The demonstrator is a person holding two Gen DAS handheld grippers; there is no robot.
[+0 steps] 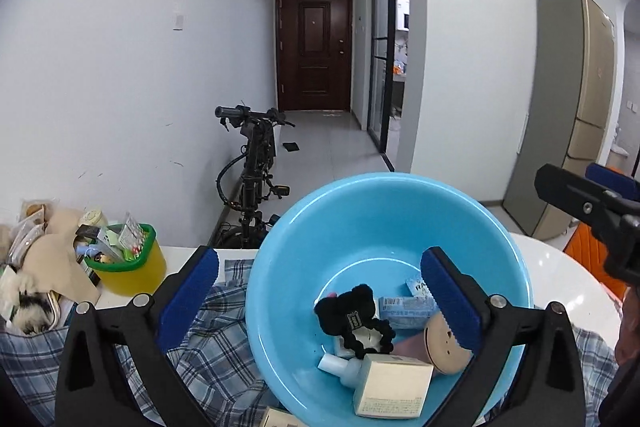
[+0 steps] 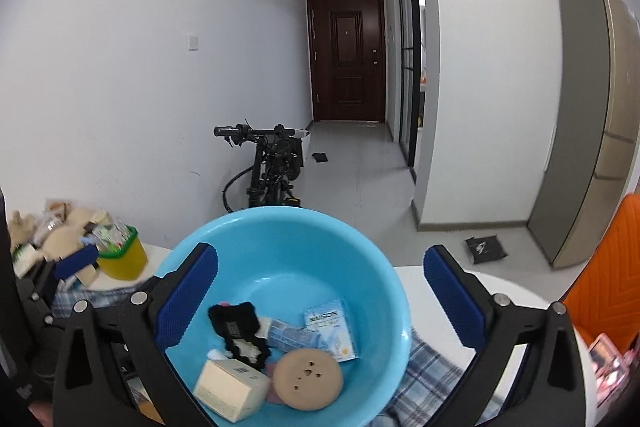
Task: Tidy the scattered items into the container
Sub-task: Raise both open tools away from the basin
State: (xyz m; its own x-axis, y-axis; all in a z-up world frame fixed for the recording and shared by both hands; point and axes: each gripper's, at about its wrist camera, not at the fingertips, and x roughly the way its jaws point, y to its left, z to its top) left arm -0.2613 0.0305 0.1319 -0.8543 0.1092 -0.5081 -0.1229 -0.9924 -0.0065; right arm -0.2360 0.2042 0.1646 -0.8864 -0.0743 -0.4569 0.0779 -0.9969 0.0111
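A light-blue basin (image 1: pixel 360 211) (image 2: pixel 280 239) rests on a plaid cloth (image 1: pixel 216 347). Inside it lie a black fuzzy scrunchie (image 1: pixel 352 315) (image 2: pixel 236 323), a cream box (image 1: pixel 392 391) (image 2: pixel 230 389), a round tan disc (image 1: pixel 444 343) (image 2: pixel 308 379), a white bottle (image 1: pixel 340 367) and a blue-white packet (image 2: pixel 332 327). My left gripper (image 1: pixel 320 267) hangs open over the basin's near left side, holding nothing. My right gripper (image 2: pixel 320 259) is open too, above the basin's right half, with nothing between its blue pads.
A yellow tub with a green rim (image 1: pixel 128 267) full of small packets stands on the white table (image 1: pixel 560 275), with beige plush toys (image 1: pixel 52 255) to its left. A black bicycle (image 1: pixel 252 167) leans on the wall behind. An orange chair (image 2: pixel 604 267) is at the right.
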